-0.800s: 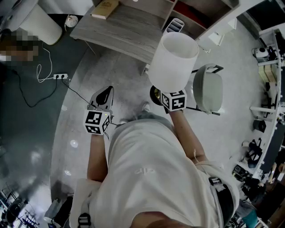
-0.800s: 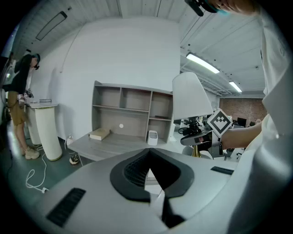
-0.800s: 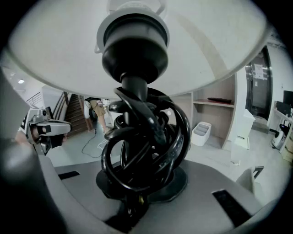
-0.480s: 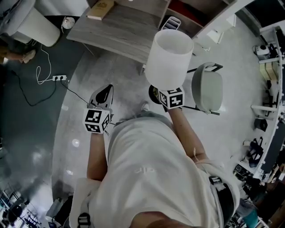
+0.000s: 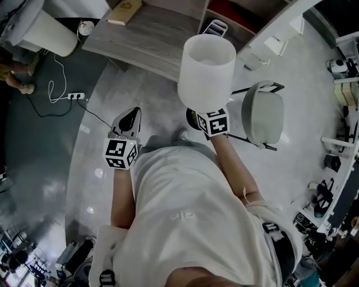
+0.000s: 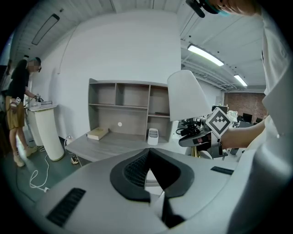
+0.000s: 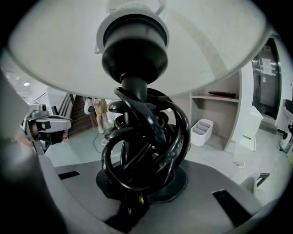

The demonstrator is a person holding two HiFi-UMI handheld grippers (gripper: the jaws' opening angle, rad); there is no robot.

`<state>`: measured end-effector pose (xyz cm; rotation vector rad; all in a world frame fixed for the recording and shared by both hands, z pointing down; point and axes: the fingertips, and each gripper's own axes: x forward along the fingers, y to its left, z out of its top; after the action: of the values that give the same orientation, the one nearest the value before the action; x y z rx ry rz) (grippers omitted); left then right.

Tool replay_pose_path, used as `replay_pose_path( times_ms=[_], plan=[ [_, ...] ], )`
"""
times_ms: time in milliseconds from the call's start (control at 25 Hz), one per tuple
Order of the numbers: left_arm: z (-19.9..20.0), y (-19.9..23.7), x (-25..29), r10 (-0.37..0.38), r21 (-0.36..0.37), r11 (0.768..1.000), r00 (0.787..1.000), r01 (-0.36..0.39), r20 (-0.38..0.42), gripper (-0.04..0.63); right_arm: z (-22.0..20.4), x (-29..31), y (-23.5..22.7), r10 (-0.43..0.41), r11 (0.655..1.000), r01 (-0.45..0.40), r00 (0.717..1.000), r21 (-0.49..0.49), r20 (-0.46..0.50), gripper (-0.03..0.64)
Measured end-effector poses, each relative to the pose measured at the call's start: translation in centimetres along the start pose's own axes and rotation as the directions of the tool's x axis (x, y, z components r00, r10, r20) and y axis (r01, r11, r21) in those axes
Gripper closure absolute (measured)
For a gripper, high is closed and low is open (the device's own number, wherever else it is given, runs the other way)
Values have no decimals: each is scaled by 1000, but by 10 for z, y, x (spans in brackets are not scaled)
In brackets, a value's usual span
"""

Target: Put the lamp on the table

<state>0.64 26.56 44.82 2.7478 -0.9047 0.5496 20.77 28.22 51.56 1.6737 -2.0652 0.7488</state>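
Short of the table [image 5: 151, 39], the right gripper [image 5: 197, 116] clamps the lamp [image 5: 206, 67] by its stiff looped-wire body, judged the sound hold beneath a flimsy, top-heavy shade; the left gripper [image 5: 133, 114] carries nothing, jaws together.

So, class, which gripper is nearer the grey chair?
Right. The right gripper, holding the lamp, is just left of the chair in the head view; the left gripper is farther left, beyond the lamp.

Counter [image 5: 151, 42]: middle and near edge bare; book [image 5: 124, 10] at far left corner, white bin [image 5: 215, 28] at far right corner. Open floor in front; chair [image 5: 262, 115] right, power strip [image 5: 76, 96] left.
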Motion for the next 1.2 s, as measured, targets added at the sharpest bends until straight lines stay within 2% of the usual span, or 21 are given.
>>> replay_pose_path(
  times_ms=[240, 520, 1200],
  plan=[
    [-5, 15, 10, 16, -28, 999, 1000, -17, -20, 581, -2, 17, -5, 20, 1000, -20, 999, 18, -25, 549],
    [2, 49, 35, -16, -31, 999, 1000, 16, -14, 581, 9, 44, -12, -9, 999, 11, 999, 30, -51, 549],
    [25, 207, 77, -77, -44, 996, 997, 77, -10, 581, 94, 175, 14, -65, 996, 69, 994, 50, -83, 549]
  ],
)
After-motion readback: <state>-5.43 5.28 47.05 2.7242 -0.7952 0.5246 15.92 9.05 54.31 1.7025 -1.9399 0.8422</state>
